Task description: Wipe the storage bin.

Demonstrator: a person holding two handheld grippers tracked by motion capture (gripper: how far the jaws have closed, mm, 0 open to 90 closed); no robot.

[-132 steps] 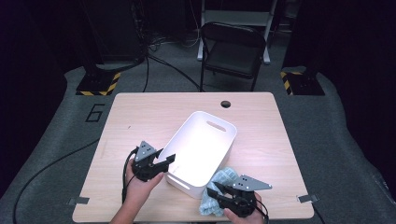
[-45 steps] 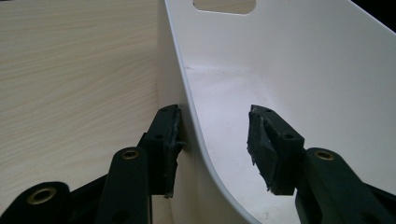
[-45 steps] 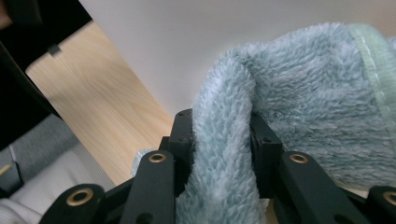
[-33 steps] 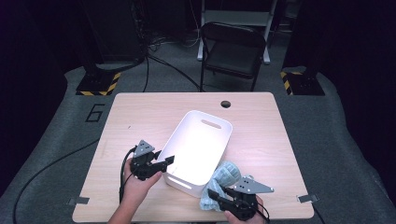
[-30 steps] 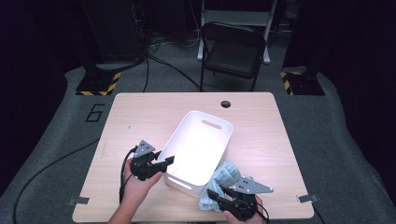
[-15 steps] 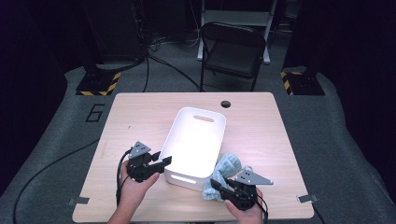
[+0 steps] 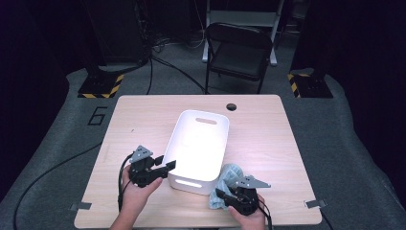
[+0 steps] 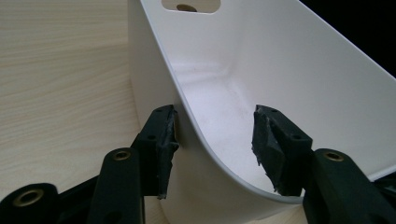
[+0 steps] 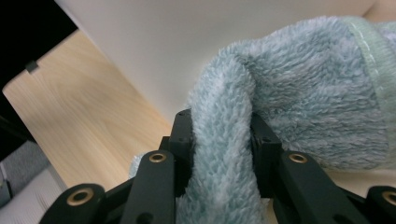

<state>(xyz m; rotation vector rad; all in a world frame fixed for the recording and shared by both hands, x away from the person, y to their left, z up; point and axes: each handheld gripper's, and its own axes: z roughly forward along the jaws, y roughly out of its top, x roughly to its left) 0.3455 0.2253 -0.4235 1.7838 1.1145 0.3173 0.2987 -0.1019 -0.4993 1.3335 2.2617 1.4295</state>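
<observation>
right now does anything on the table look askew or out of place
Nothing is spilled or broken. The white bin sits turned a little against the table edges. The left gripper straddles the bin's near corner wall, jaws just opening, and the right gripper pinches a bunched blue towel beside the bin.

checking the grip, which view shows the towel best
The right gripper view: the light blue towel bunches between the pinching jaws of the right gripper. The high view shows it small beside the white bin.
</observation>
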